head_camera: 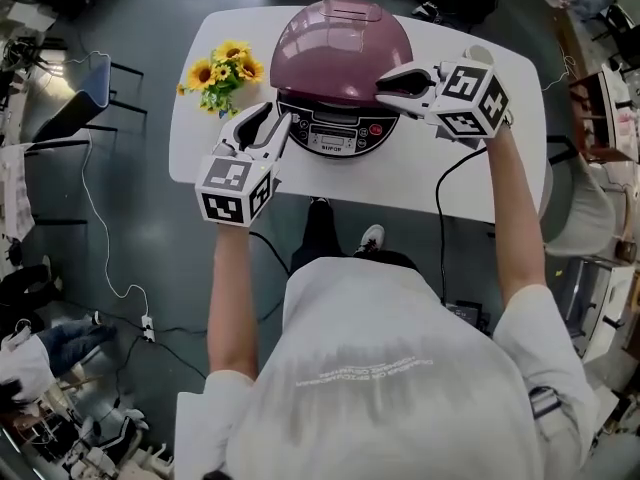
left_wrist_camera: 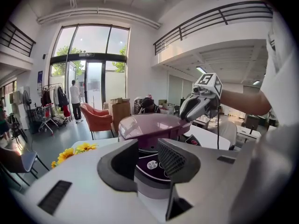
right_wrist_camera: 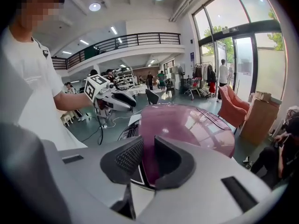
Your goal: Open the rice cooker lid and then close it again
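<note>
Rice cooker (head_camera: 338,133) stood mid white table (head_camera: 420,183), purple lid (head_camera: 335,48) seemingly ajar at front above control panel. Right gripper (head_camera: 385,85) clenched on lid's front-right rim. Left gripper (head_camera: 272,123) near cooker's front-left, jaws apart, nothing between pads. Sunflowers (head_camera: 222,73) left of cooker.

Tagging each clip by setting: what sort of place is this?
Probably an open studio or workshop hall, not a kitchen: balcony railing, tall glass doors, rice cooker on a lone white table.
</note>
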